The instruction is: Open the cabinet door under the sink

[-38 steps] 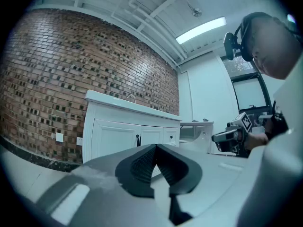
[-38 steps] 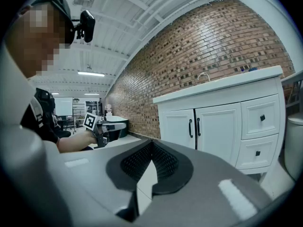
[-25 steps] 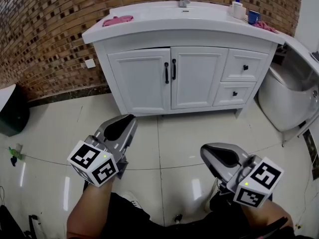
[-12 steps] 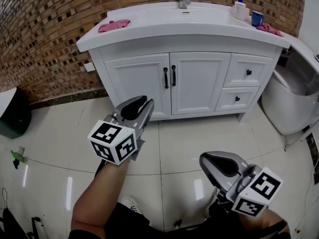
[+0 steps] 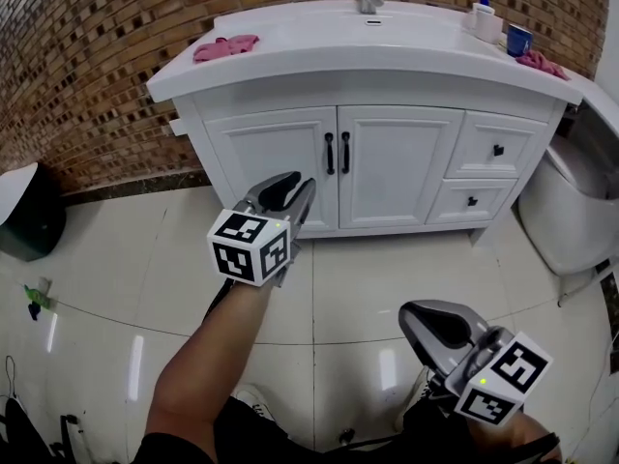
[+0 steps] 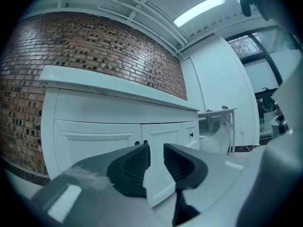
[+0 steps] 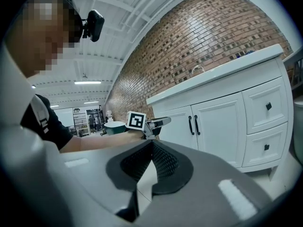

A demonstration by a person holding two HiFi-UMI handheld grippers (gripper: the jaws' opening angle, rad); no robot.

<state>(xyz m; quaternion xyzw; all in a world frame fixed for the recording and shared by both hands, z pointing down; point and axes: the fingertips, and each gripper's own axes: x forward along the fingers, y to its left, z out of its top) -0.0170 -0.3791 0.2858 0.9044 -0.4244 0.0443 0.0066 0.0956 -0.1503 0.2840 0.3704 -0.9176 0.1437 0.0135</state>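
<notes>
The shut cabinet door (image 5: 276, 167), upper middle, faces us; its black handle (image 5: 330, 153) runs up and down. The left gripper (image 5: 295, 184) is opening, empty. The right gripper (image 5: 416, 319) is closed.

Under the sink (image 5: 373, 29), the cabinet doors (image 5: 397, 167) stand left of two stacked drawers (image 5: 495, 149).

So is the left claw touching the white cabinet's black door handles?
Apart. Left gripper view: the opening left claw holds nothing; the black handles sit well beyond it.
</notes>
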